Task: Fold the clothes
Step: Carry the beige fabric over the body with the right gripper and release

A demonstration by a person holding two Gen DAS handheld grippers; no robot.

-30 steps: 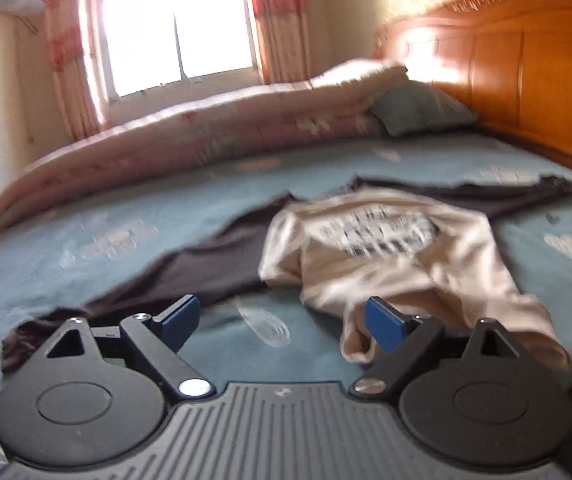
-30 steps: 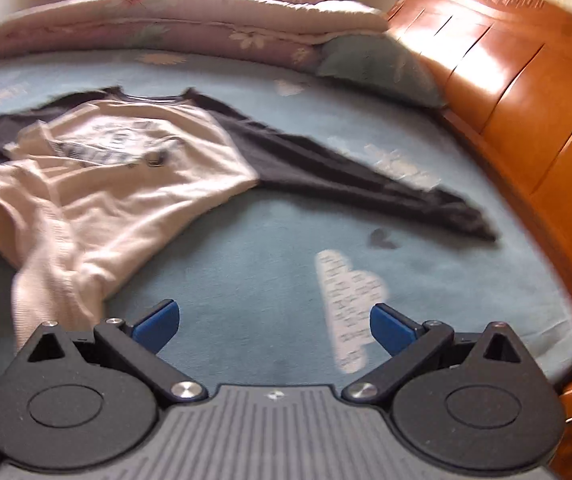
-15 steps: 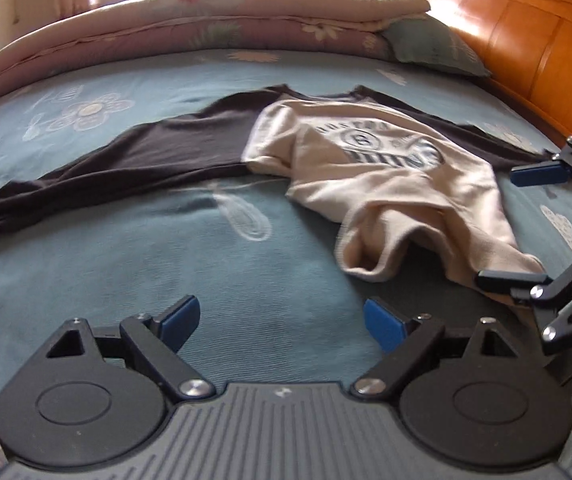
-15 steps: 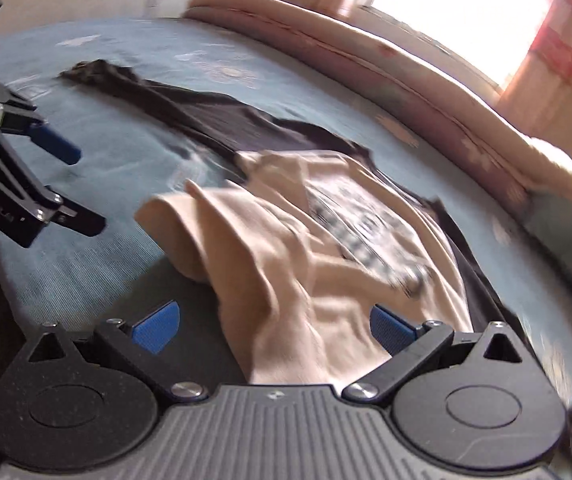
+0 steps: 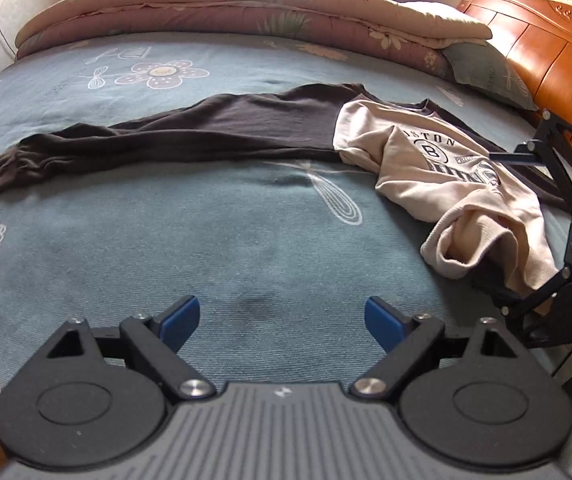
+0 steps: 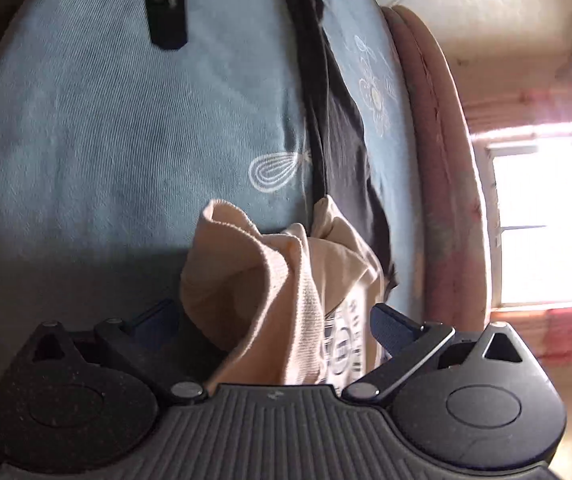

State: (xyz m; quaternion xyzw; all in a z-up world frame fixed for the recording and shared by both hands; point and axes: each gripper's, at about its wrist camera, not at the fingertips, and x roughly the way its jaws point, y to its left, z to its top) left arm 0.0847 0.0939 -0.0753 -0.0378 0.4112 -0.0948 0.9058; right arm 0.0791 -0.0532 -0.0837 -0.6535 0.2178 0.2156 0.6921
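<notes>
Cream ribbed-knit sweatshirt with dark brown sleeves (image 5: 438, 176) lies rumpled on blue floral bedsheet (image 5: 245, 240); hem sits between right tool (image 6: 271, 322) fingers, spread wide, unclamped; left tool (image 5: 279, 314) spread, empty

- Blue bedsheet (image 5: 245, 240) with white flower and whisk prints covers the bed.
- Folded pink quilt (image 5: 245, 4) runs along the bed's far edge.
- Grey-green pillow (image 5: 486, 70) sits beside the orange wooden headboard (image 5: 558, 52).
- Bright window (image 6: 542, 224) with pink curtains.
</notes>
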